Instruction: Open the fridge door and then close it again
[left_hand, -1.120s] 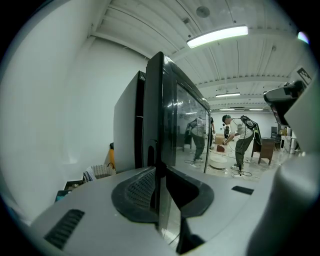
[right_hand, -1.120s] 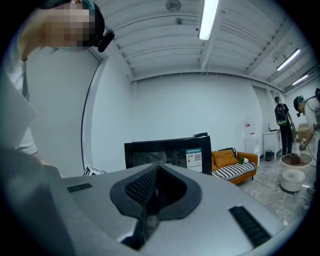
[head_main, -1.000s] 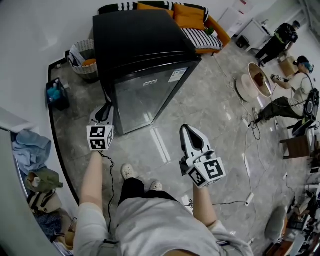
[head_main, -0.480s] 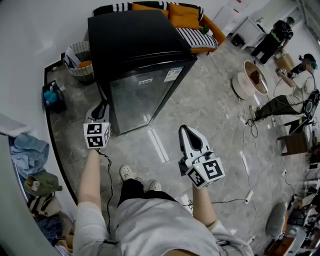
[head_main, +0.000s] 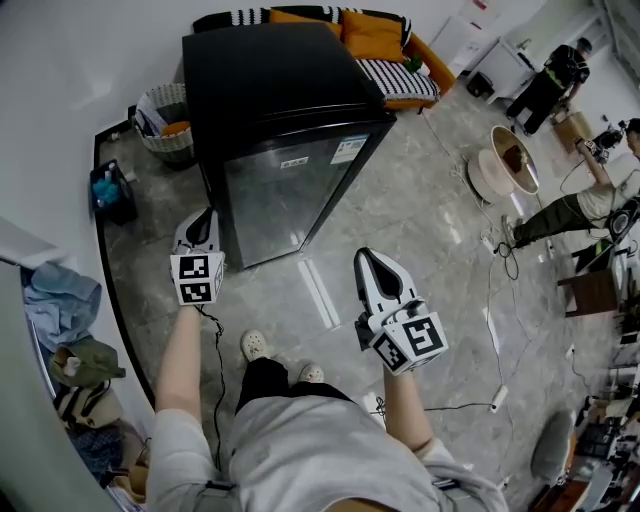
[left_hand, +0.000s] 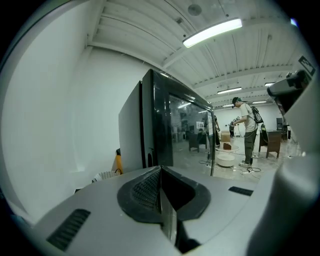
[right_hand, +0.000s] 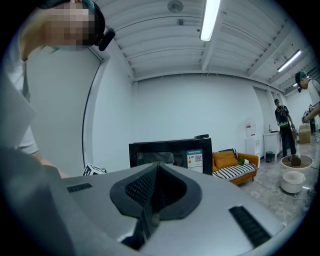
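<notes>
The fridge (head_main: 280, 90) is glossy black on top, and its door (head_main: 285, 190) is a dark, mirror-like grey. Behind the fridge, the sofa (head_main: 385, 45) is orange with black-and-white striped cushions. Left of the fridge sits a pale woven basket (head_main: 160, 105). In front of it, the floor (head_main: 420, 230) is grey, marbled stone.

head: above, steeply down | gripper views: low, level | shared: fridge (head_main: 285, 110)

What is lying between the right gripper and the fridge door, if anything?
Nothing stands there. The head view shows only bare floor between the right gripper and the fridge door.
</notes>
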